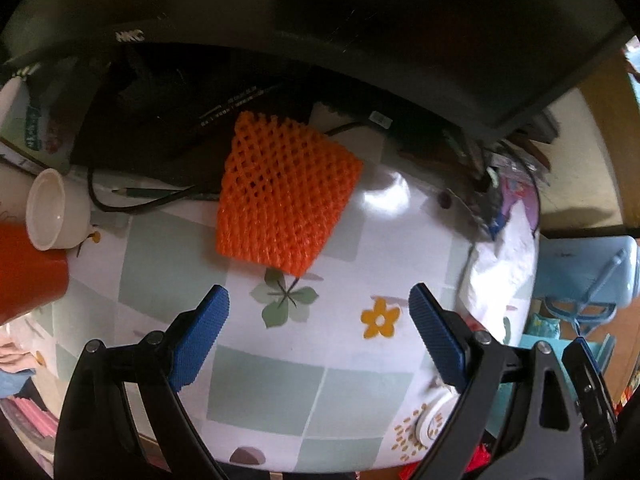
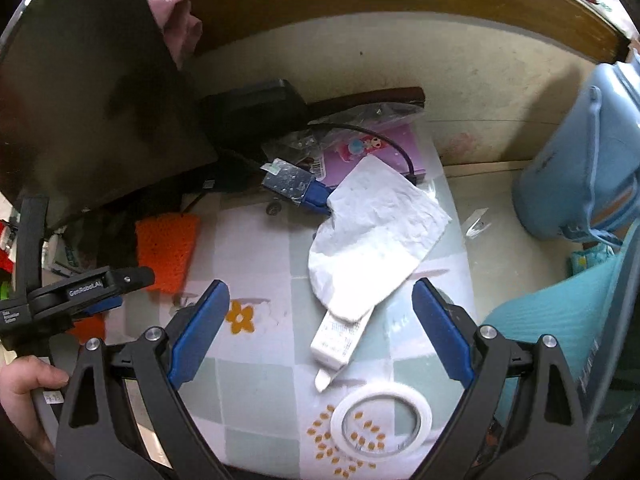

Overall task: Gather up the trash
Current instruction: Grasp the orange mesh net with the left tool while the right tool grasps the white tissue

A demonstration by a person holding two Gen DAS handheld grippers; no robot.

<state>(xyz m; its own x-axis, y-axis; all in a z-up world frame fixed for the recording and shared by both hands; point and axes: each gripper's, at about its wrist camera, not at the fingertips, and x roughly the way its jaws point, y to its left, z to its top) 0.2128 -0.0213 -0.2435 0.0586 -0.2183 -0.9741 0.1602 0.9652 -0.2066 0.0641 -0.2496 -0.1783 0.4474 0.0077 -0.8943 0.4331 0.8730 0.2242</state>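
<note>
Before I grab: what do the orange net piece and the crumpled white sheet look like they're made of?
The orange mesh sleeve looks like soft foam netting, matte: thick puffy strands form open diamond cells, like fruit packing. The crumpled white sheet looks like tissue or thin paper, matte, with fine creases and a soft folded edge; which of the two I cannot tell. Both tongs are open and empty.

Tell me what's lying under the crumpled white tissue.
A small white box pokes out from under the crumpled white tissue at its near edge; a blue packet sits at its far edge. Anything else beneath is hidden.
</note>
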